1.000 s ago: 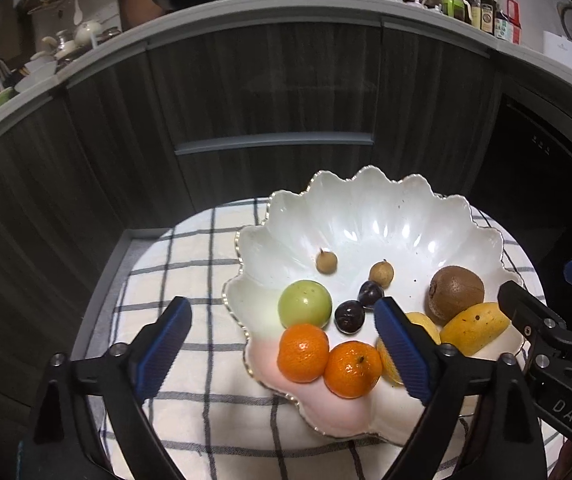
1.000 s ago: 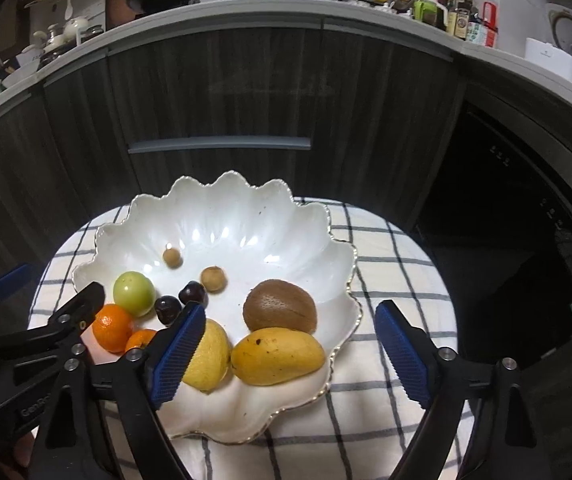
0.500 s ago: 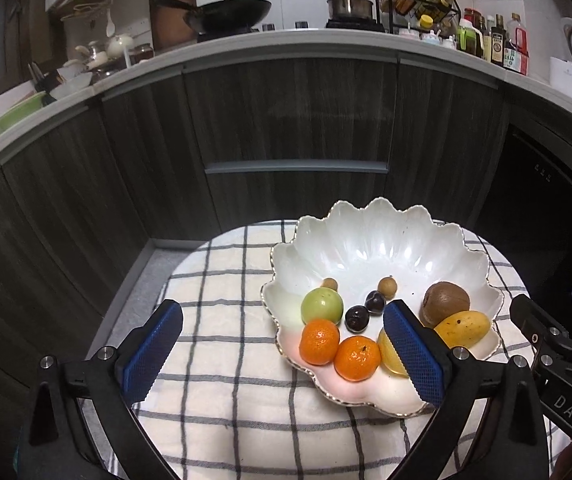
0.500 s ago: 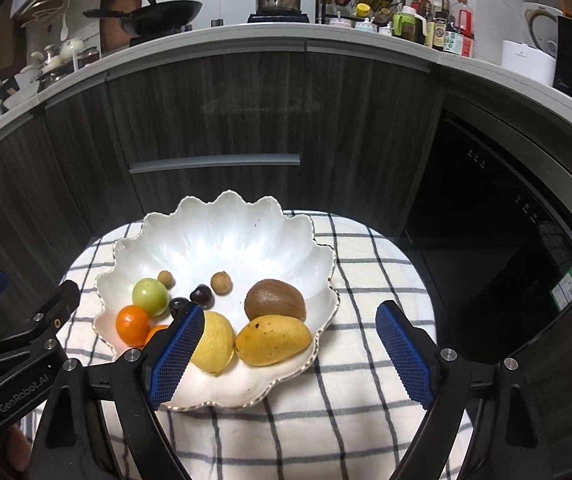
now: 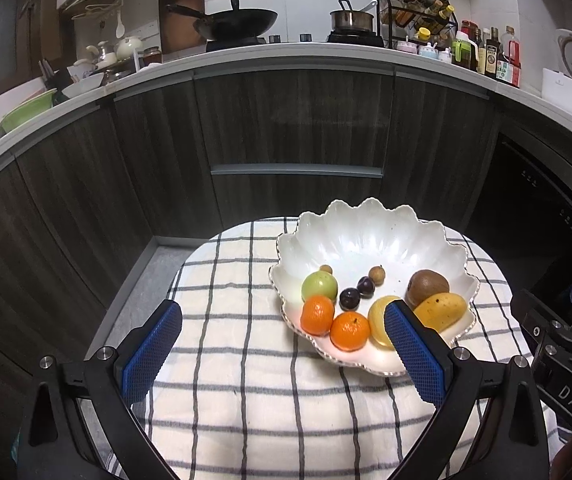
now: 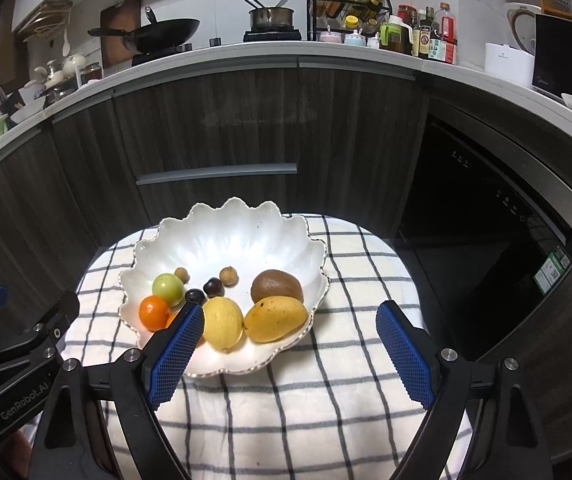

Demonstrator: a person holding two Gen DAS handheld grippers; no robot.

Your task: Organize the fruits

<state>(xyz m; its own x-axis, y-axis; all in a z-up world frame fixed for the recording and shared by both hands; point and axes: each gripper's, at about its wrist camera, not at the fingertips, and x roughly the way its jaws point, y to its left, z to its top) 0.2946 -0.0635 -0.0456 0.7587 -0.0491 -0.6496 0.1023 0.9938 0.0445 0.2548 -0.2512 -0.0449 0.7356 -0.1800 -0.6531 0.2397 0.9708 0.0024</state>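
Left tool (image 5: 281, 346): spread wide, blue pads holding nothing, hovering above the cloth just left of the bowl; right pad overlapping the lemon in its own view.
Right tool (image 6: 290, 346): likewise wide apart and empty, above the near right rim of the bowl; left pad in front of one tangerine.
White scalloped ceramic bowl with a thin gold edge (image 5: 370, 236): standing on the cloth, right of centre in the left view, left of centre in the right view (image 6: 237, 220).
White cloth with a dark grid check (image 5: 245, 380): draped over the small bench, under the bowl.
Round green fruit (image 5: 318, 285): at the bowl's left side, touching the tangerine in front of it.
Two orange tangerines (image 5: 317, 314): side by side at the near left rim, touching each other.
Two small dark purple plums (image 5: 349, 298): mid-bowl, just beside one another.
Two small tan longan-like fruits (image 5: 376, 272): behind the plums, apart from each other.
Yellow lemon (image 6: 221, 322): near front rim, between tangerines and mango.
Yellow-orange mango with dark specks (image 6: 275, 318): at the near right rim, touching the kiwi behind it.
Brown fuzzy kiwi (image 6: 277, 286): right side of the bowl.
Dark wood-grain cabinets (image 5: 294, 128): behind the bench.
Black wok (image 5: 237, 24): on the stove above.
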